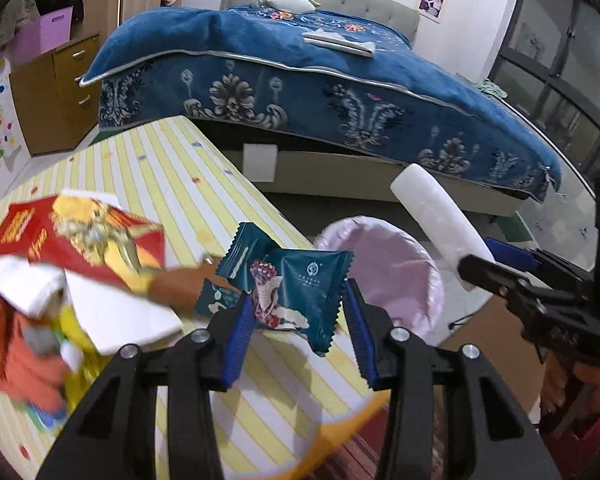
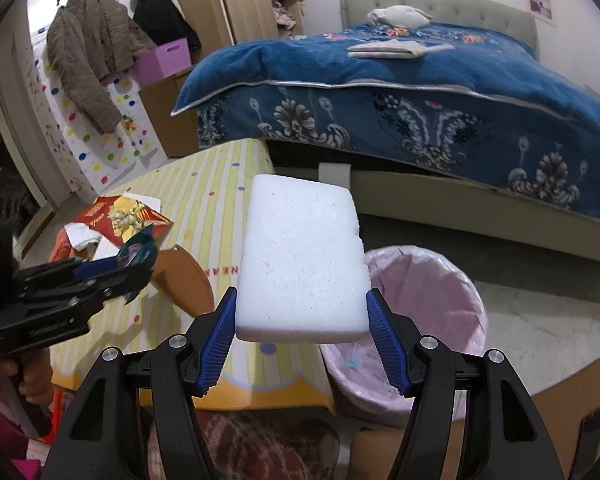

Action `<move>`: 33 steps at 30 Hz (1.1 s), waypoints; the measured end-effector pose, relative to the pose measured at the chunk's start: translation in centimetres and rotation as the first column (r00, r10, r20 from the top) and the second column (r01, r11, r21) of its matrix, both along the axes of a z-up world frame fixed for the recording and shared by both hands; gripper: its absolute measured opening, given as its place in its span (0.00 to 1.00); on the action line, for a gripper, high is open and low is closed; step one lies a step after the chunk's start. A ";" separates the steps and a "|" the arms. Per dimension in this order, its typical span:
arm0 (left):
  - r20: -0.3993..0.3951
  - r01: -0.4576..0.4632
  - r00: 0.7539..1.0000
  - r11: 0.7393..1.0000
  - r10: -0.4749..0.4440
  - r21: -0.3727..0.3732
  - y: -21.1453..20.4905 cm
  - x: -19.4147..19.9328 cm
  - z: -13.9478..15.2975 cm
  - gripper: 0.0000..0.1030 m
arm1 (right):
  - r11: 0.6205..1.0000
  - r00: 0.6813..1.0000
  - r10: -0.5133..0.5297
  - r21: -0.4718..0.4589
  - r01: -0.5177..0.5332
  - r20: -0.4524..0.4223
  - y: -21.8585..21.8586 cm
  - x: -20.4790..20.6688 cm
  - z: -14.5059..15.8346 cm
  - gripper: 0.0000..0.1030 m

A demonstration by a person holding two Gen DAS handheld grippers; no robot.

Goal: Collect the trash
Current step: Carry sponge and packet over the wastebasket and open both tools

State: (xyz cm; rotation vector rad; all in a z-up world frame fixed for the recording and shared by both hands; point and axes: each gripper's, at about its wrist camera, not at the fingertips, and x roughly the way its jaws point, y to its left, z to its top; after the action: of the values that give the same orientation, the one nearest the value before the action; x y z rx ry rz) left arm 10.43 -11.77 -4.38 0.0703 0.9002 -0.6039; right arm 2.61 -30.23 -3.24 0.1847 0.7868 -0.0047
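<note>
Jaws, left gripper (image 1: pixel 296 300): clenched on a teal wrapper (image 1: pixel 288 284), pinched across its middle, zigzag ends sticking out to either side and ahead of the pads. Held clear of the striped tabletop (image 1: pixel 172 168) lying below and beyond those jaws. Seen from the right wrist view as well, wrapper poking forward out of the blue pads, off the surface.

Jaws, right gripper (image 2: pixel 302 300): grasping a white foam block (image 2: pixel 304 256), pads pressed on its two long sides near the close end, most of the block reaching forward past the fingertips, tilted up.

Beyond and below the right jaws, slightly to their right: a bin (image 2: pixel 460 280) with a pink liner, mouth open, standing on the floor against the tabletop's edge. Same bin just ahead and right of the left jaws, under the foam block's near end as viewed from the left wrist.

Left of the left jaws, on the tabletop: a red packet (image 1: pixel 80 232) with gold print, lying over white paper (image 1: pixel 116 312), plus blurred orange and yellow scraps closer in, too smeared to name.

Far ahead of both jaws: a bed (image 1: pixel 300 80) under a blue patterned blanket.
</note>
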 end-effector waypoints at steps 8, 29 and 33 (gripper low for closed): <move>0.013 0.062 0.998 0.998 -0.063 0.019 -2.7 -2.9 -0.6 0.41 | 0.998 0.998 -0.066 -0.024 0.065 -0.019 -2.2 -2.9 -0.8 0.62; 0.000 0.236 0.972 0.971 -0.236 0.025 -14.9 -1.4 -2.7 0.41 | 0.980 0.976 -0.200 -0.002 0.201 -0.086 -10.1 -3.5 -4.7 0.62; -0.018 0.242 0.970 0.970 -0.242 0.016 -16.4 0.5 -3.5 0.41 | 0.979 0.973 -0.203 -0.002 0.204 -0.110 -11.1 -1.6 -6.1 0.62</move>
State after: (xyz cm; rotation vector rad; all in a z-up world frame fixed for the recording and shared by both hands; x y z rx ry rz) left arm 10.94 -28.21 -7.89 0.1948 0.9191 -0.8246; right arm 1.04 -41.37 -9.31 0.2753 0.8749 -0.2065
